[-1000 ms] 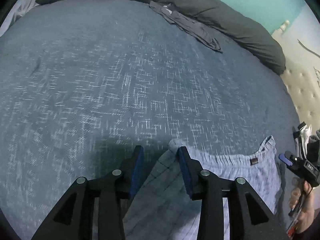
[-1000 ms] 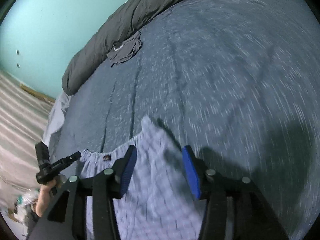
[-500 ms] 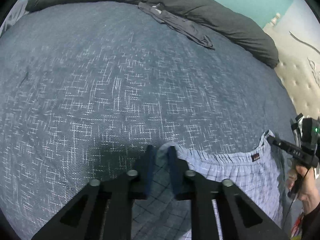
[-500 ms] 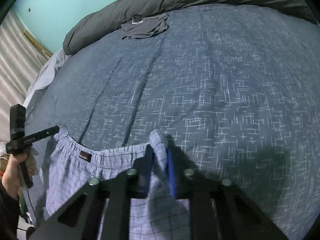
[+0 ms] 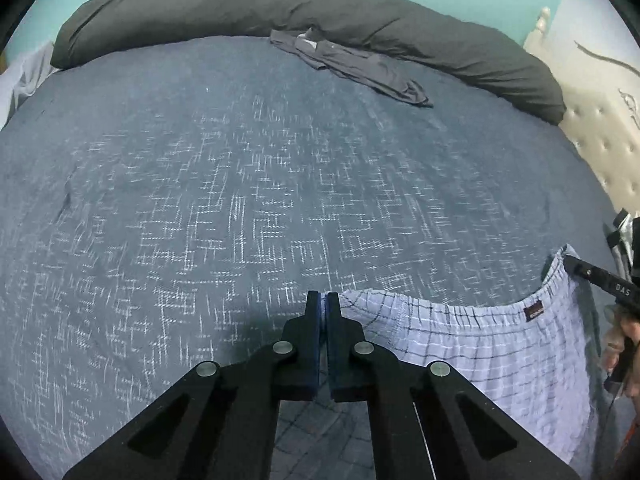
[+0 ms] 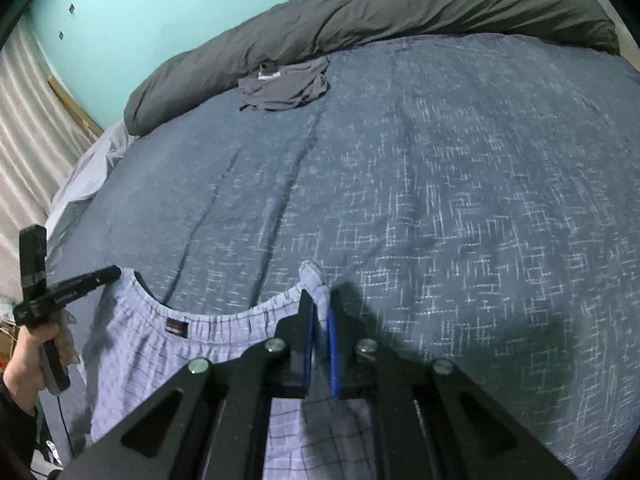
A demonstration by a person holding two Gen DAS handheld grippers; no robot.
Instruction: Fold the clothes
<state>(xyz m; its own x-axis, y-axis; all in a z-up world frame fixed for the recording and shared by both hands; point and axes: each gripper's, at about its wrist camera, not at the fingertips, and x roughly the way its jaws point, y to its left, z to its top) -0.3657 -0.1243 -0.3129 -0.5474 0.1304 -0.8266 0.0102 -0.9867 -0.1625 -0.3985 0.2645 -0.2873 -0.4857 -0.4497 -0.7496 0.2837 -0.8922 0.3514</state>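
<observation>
A pair of light blue checked shorts (image 5: 480, 344) hangs by its elastic waistband over the near edge of the bed. My left gripper (image 5: 323, 300) is shut on one waistband corner. My right gripper (image 6: 319, 304) is shut on the other corner, and a bit of cloth (image 6: 314, 276) sticks up past its fingers. The waistband sags between the two grippers, with a dark label (image 6: 177, 326) on it. Each view shows the other gripper at its outer edge: the right gripper (image 5: 600, 280) and the left gripper (image 6: 64, 288).
The bed has a blue patterned cover (image 5: 280, 180). A rolled dark grey duvet (image 5: 320, 8) lies along the far side, with a dark grey garment (image 5: 352, 64) crumpled beside it. A tufted headboard (image 5: 600, 144) is at the right. A curtain (image 6: 24, 140) hangs at the left.
Both grippers were open around the waistband corners a second ago and have shut on them. They have since lifted the waistband and drawn it out between them.
</observation>
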